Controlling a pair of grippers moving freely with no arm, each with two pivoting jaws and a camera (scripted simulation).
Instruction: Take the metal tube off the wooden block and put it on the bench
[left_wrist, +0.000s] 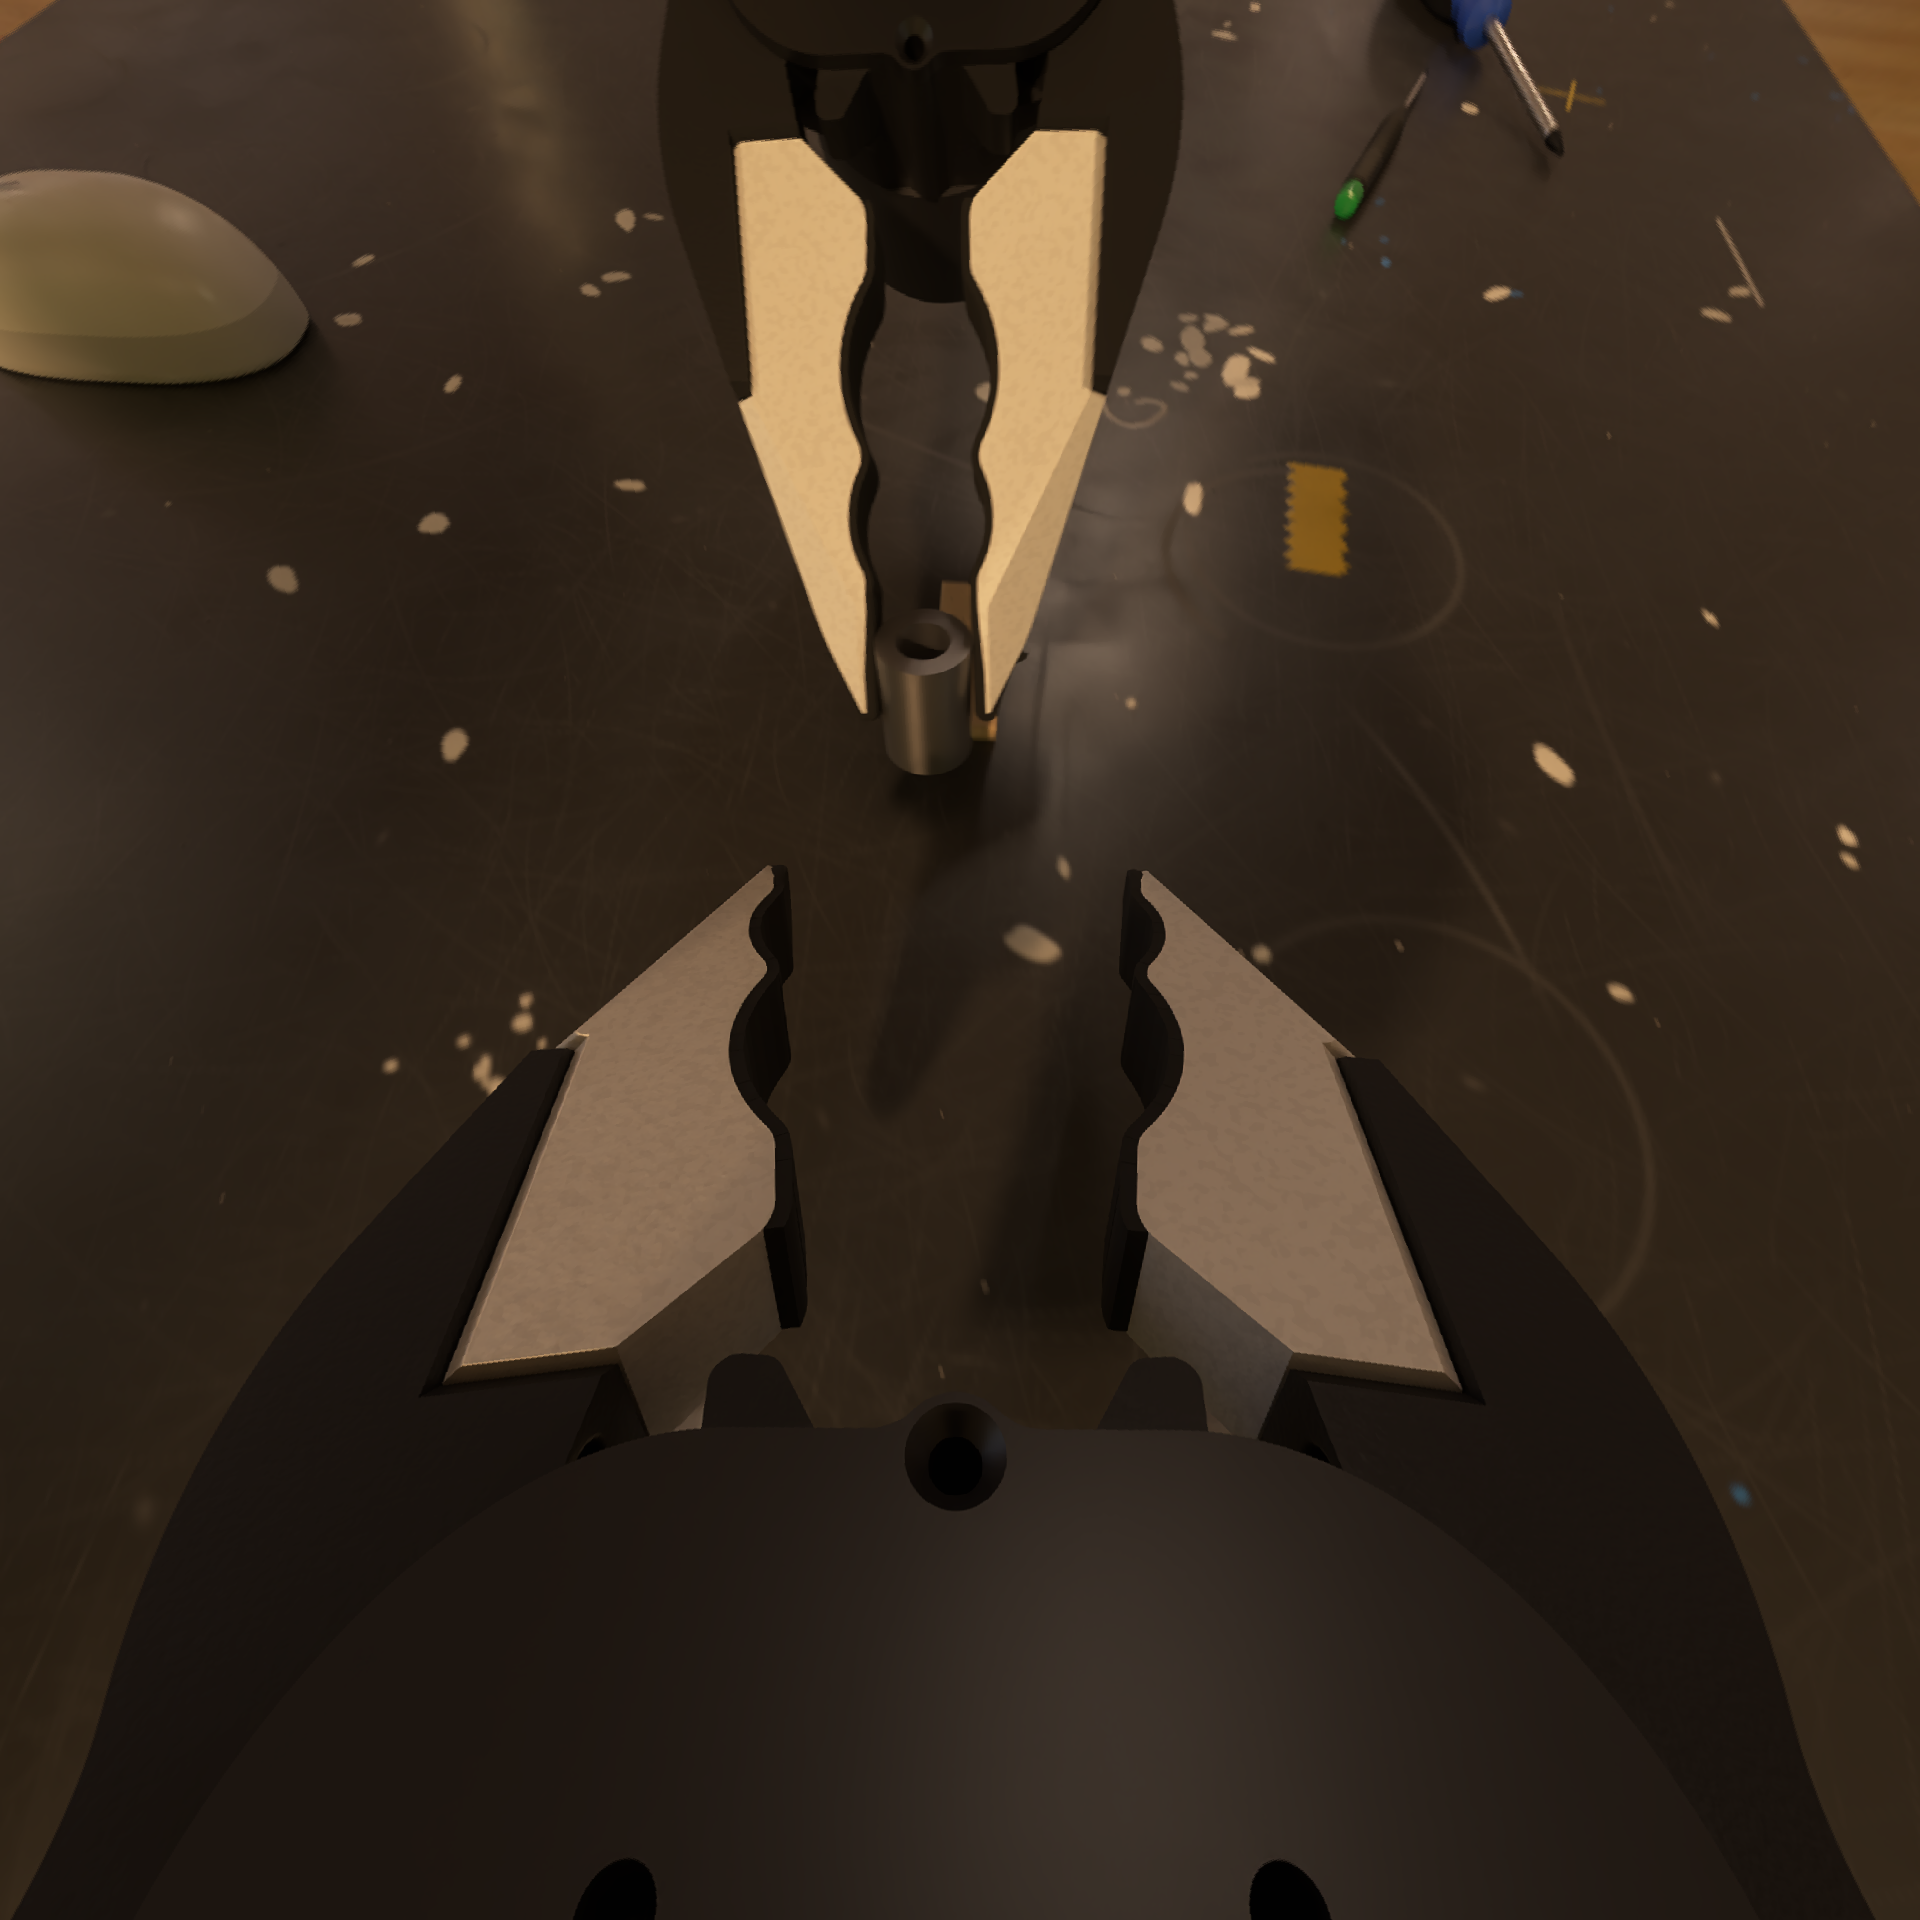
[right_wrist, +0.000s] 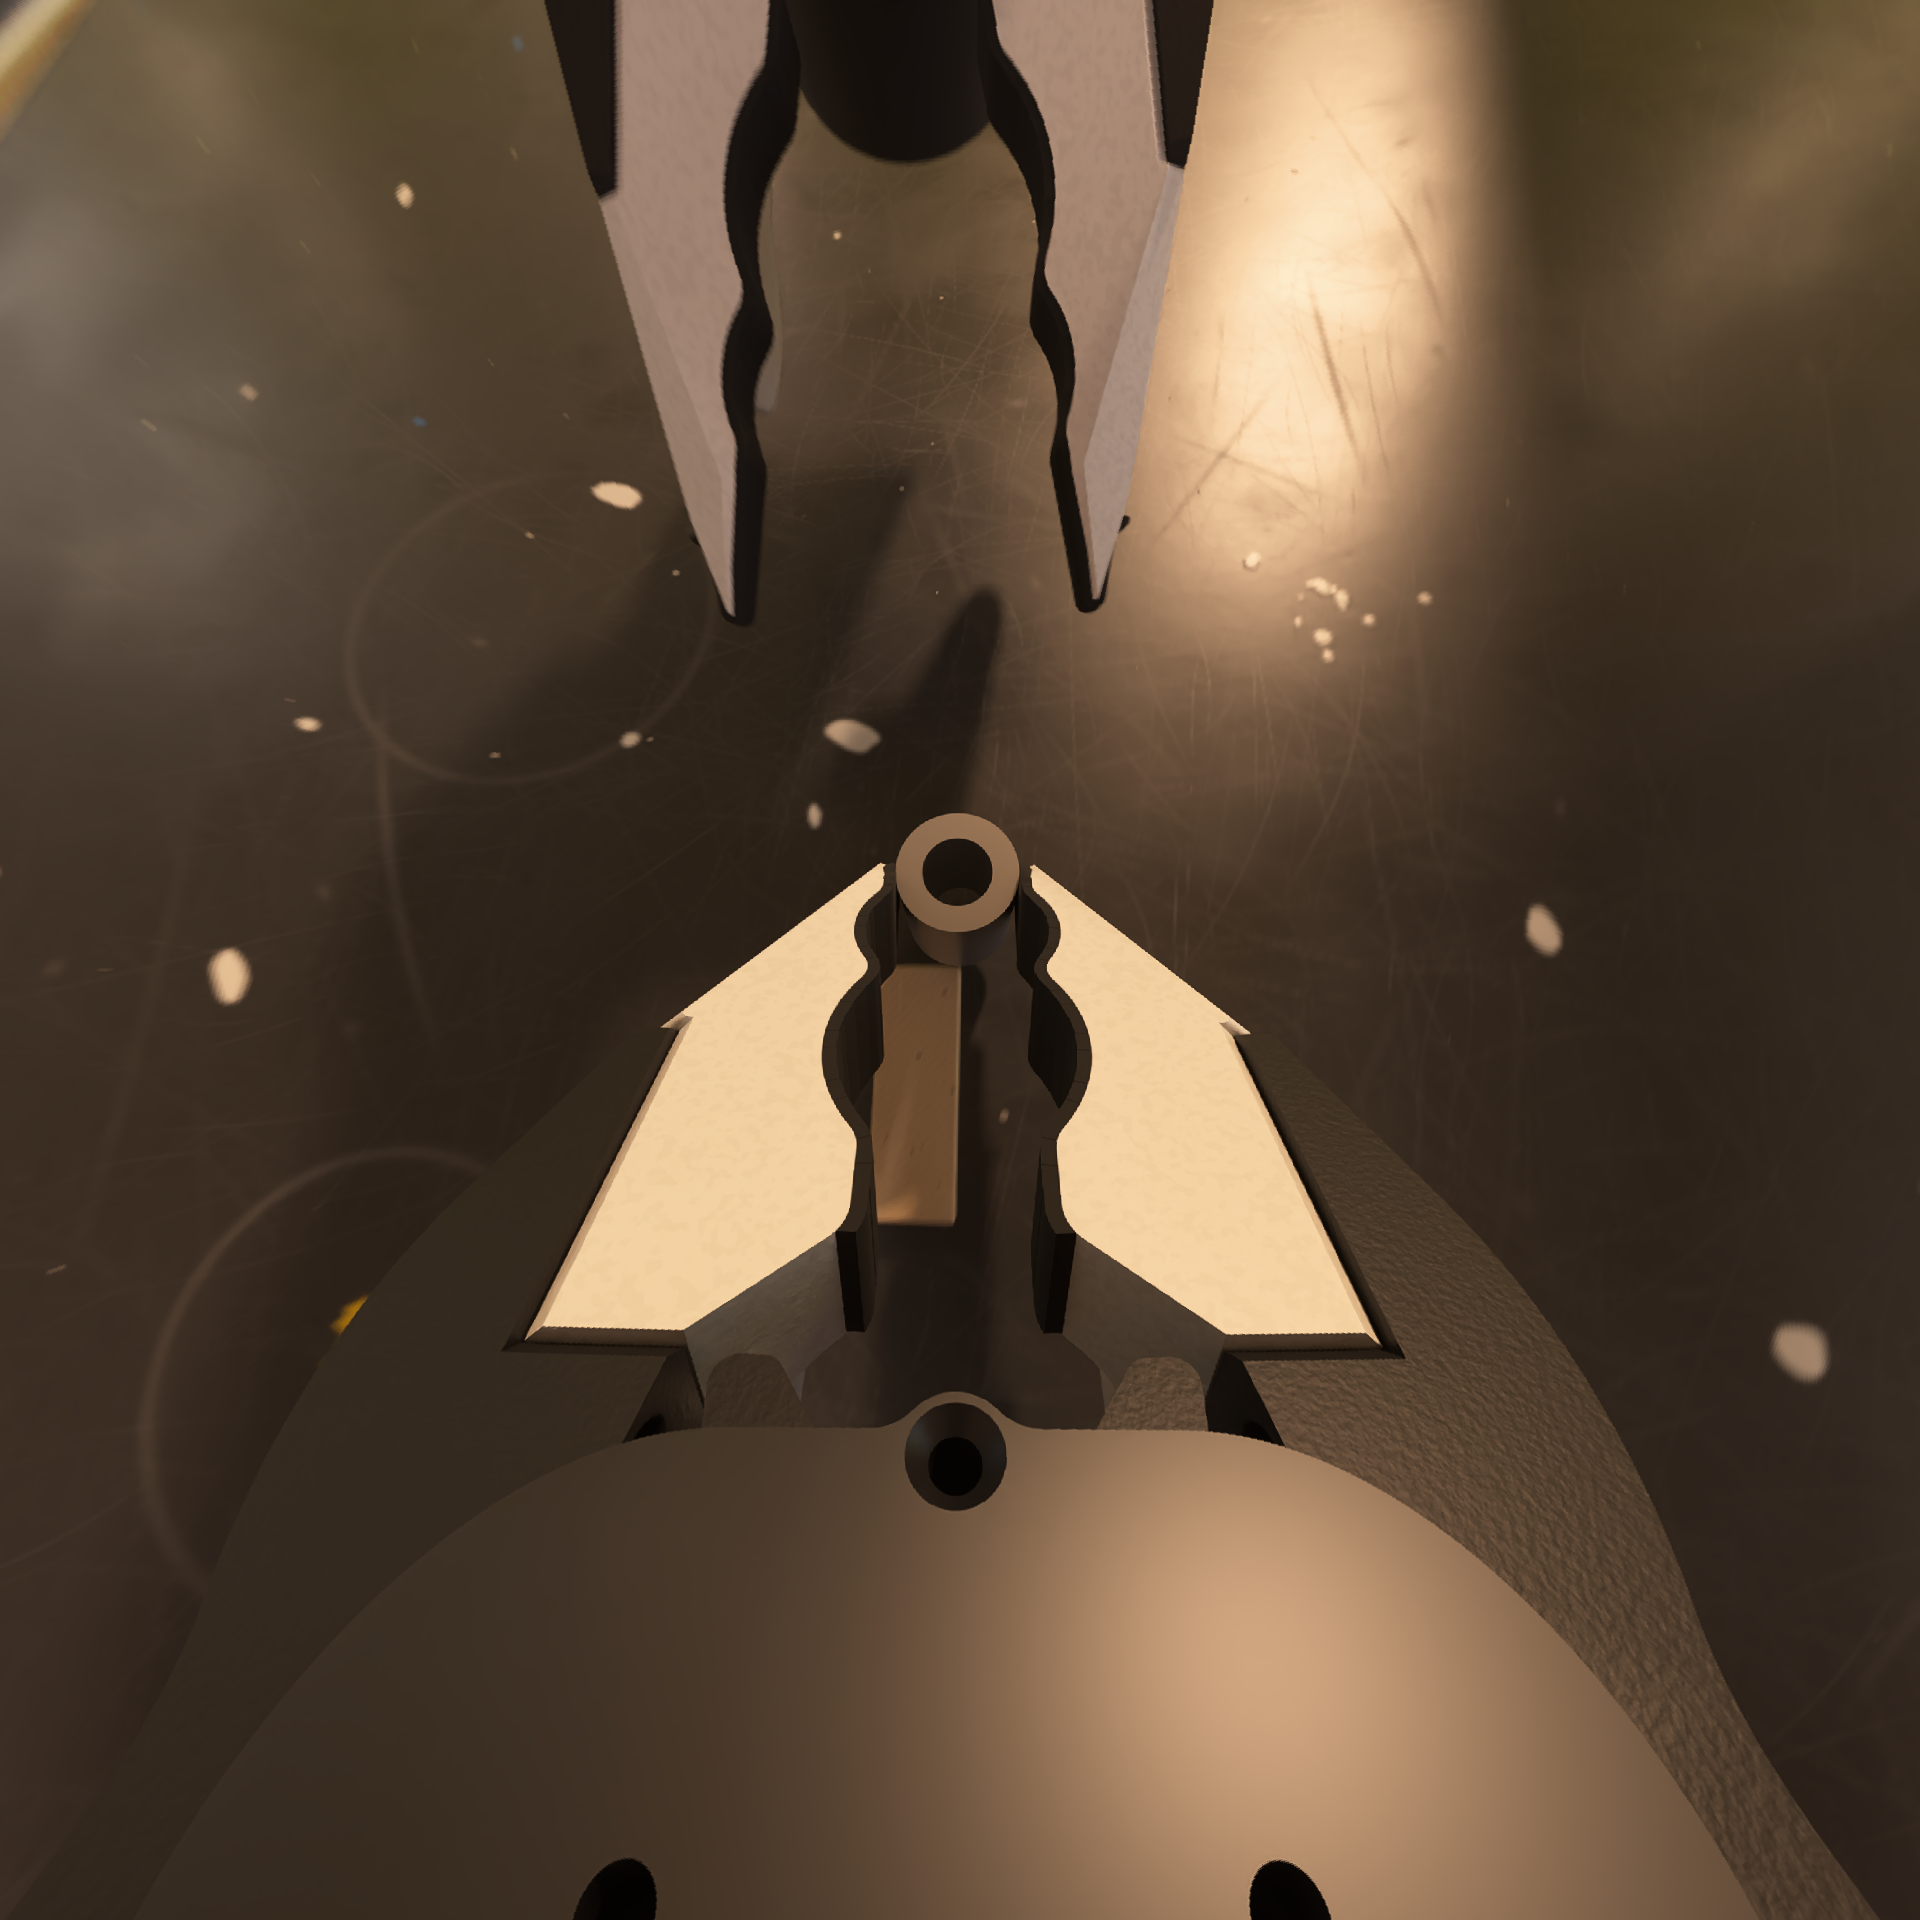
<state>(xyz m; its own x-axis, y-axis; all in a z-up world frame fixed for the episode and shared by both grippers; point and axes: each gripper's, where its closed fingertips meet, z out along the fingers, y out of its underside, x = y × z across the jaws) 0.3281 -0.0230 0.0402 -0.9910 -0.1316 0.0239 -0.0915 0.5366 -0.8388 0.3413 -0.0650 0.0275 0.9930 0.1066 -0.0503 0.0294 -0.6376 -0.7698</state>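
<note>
The short grey metal tube (left_wrist: 923, 717) stands upright, hole up, between the tips of my right gripper (left_wrist: 925, 715), which is shut on it. In the right wrist view the tube (right_wrist: 951, 930) sits at my right gripper's (right_wrist: 958, 875) fingertips, just past the end of the pale wooden block (right_wrist: 920, 1101), which lies between the fingers. The block (left_wrist: 958, 603) shows only as slivers behind the tube. The tube's base is low over the dark bench (left_wrist: 416, 831); I cannot tell whether they touch. My left gripper (left_wrist: 956, 878) is open and empty, facing the tube from a short distance; it also shows in the right wrist view (right_wrist: 912, 611).
A beige domed object (left_wrist: 135, 281) lies at the far left. A green-tipped tool (left_wrist: 1377, 151) and a blue-handled screwdriver (left_wrist: 1512, 73) lie at the far right. A small yellow serrated patch (left_wrist: 1316, 517) is right of the tube. The bench (right_wrist: 1455, 831) is scratched and paint-flecked.
</note>
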